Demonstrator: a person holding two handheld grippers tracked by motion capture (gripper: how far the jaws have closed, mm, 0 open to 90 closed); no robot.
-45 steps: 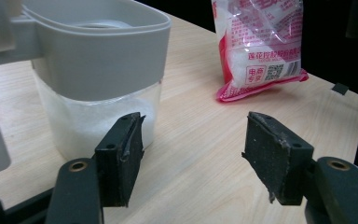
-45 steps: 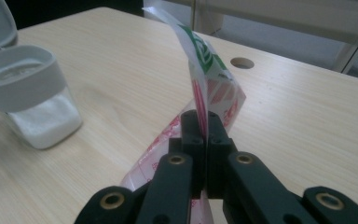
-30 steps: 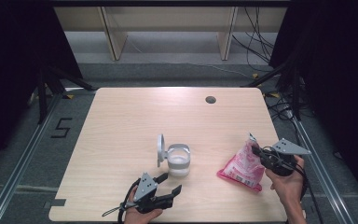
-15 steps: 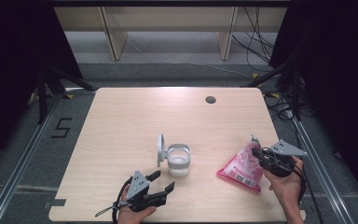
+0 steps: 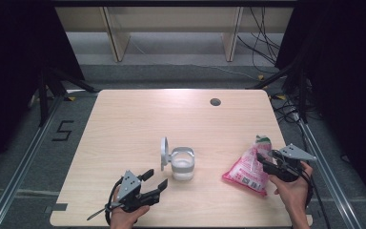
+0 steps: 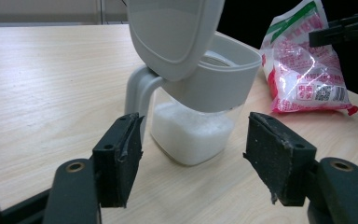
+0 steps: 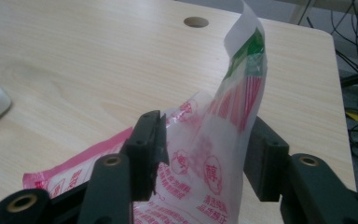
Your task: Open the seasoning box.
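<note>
Left tongs [image 5: 155,180]: near the front edge of the pale wooden table [image 5: 124,119], held in the person's left hand [image 5: 124,217]. Jaws stand apart, nothing between the pads; in the left gripper view [image 6: 193,154] they frame the container from a short way off, not touching it.

Centre of table: clear plastic container with a grey collar and handle [image 5: 182,164], holding white granules in its lower part [image 6: 191,137]. Its grey flip lid [image 5: 164,152] stands up, open, on the left side.

Right of it, well apart: pink-and-white printed plastic bag with a green-striped top [image 5: 249,168], lying on the table near the right edge, top end raised.

Right tongs [image 5: 263,161]: in the person's right hand [image 5: 293,191]. Jaws have just been opening. In the right gripper view [image 7: 205,154] the bag's upper part [image 7: 223,121] stands between the two pads, which sit close on either side; a firm clamp cannot be made out.
</note>
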